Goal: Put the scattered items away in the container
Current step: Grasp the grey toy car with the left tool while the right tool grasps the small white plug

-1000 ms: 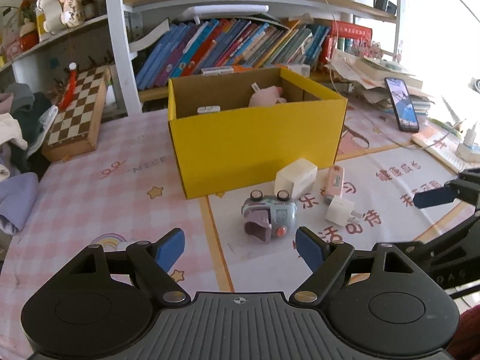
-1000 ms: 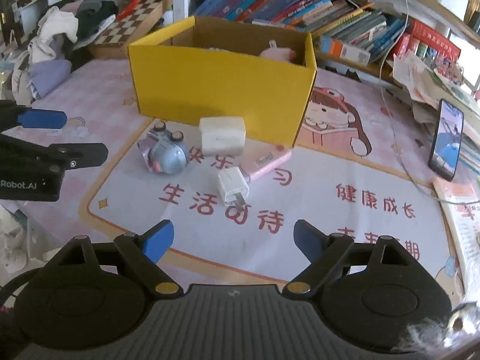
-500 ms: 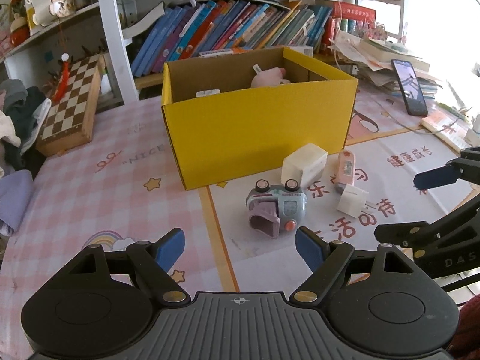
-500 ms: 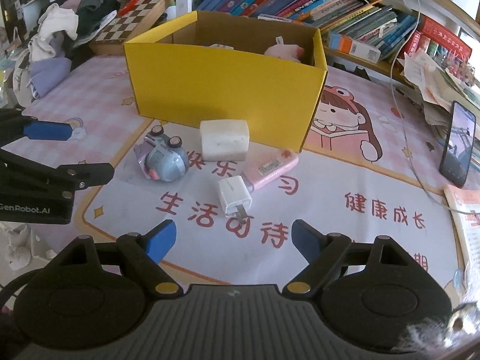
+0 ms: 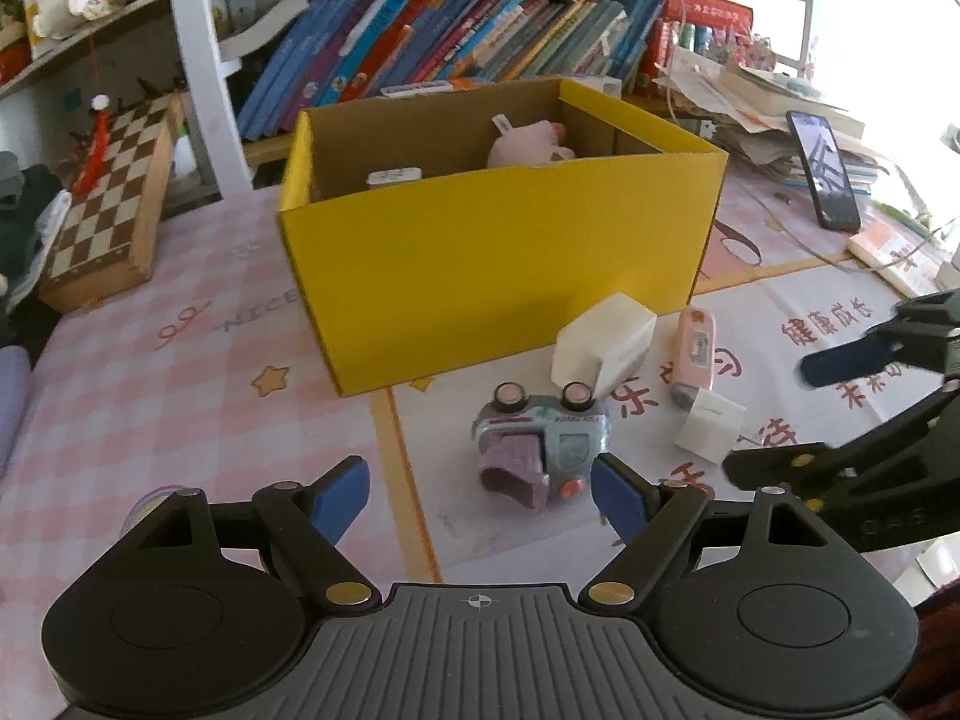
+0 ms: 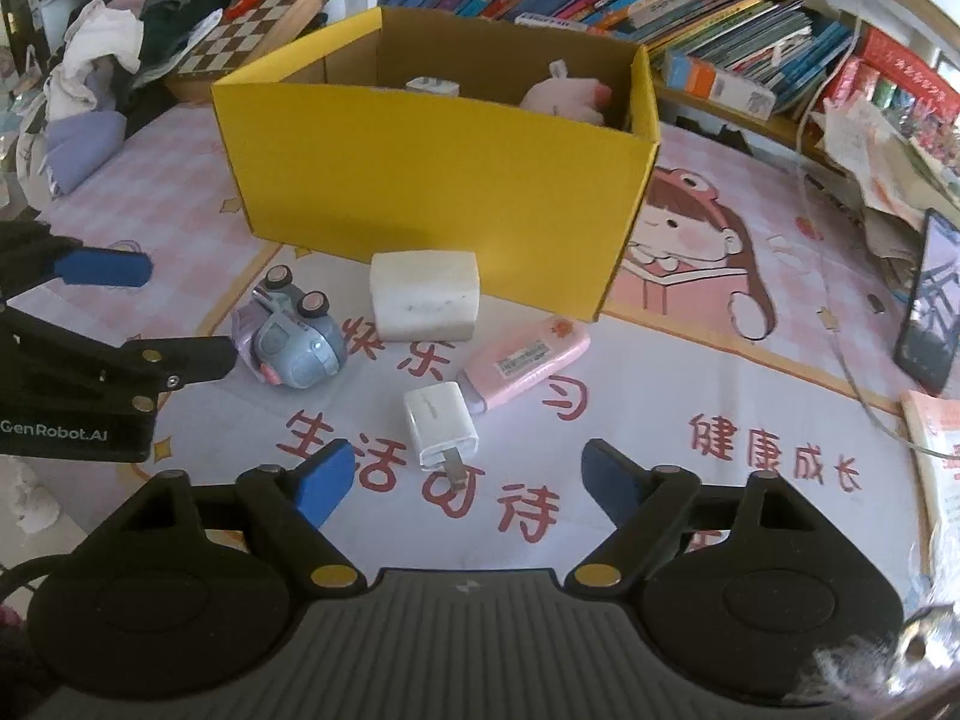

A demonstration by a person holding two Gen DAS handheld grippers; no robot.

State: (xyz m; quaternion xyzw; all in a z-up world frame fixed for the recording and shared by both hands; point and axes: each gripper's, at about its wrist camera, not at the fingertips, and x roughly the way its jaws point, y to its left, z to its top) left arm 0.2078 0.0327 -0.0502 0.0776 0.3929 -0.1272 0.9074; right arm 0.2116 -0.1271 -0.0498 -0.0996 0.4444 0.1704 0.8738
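Observation:
A yellow cardboard box (image 5: 498, 276) (image 6: 420, 180) stands open on the table and holds a pink plush toy (image 5: 528, 144) (image 6: 567, 97) and a small white item (image 5: 393, 177). In front of it lie a blue-grey toy car on its side (image 5: 540, 447) (image 6: 294, 336), a white block (image 5: 603, 345) (image 6: 425, 303), a pink flat device (image 5: 695, 354) (image 6: 522, 363) and a white charger plug (image 5: 708, 425) (image 6: 439, 429). My left gripper (image 5: 480, 495) is open, just short of the toy car. My right gripper (image 6: 465, 480) is open, just short of the charger.
A shelf of books (image 5: 450, 42) runs behind the box. A chessboard box (image 5: 108, 204) and clothes (image 6: 120, 60) lie at the left. A phone (image 5: 822, 171) (image 6: 927, 306), papers and a cable lie at the right. The table has a pink printed cover (image 6: 720, 360).
Both grippers have moved forward toward the items in front of the box; the toy car and the charger now lie close to the fingertips. Both stay open.

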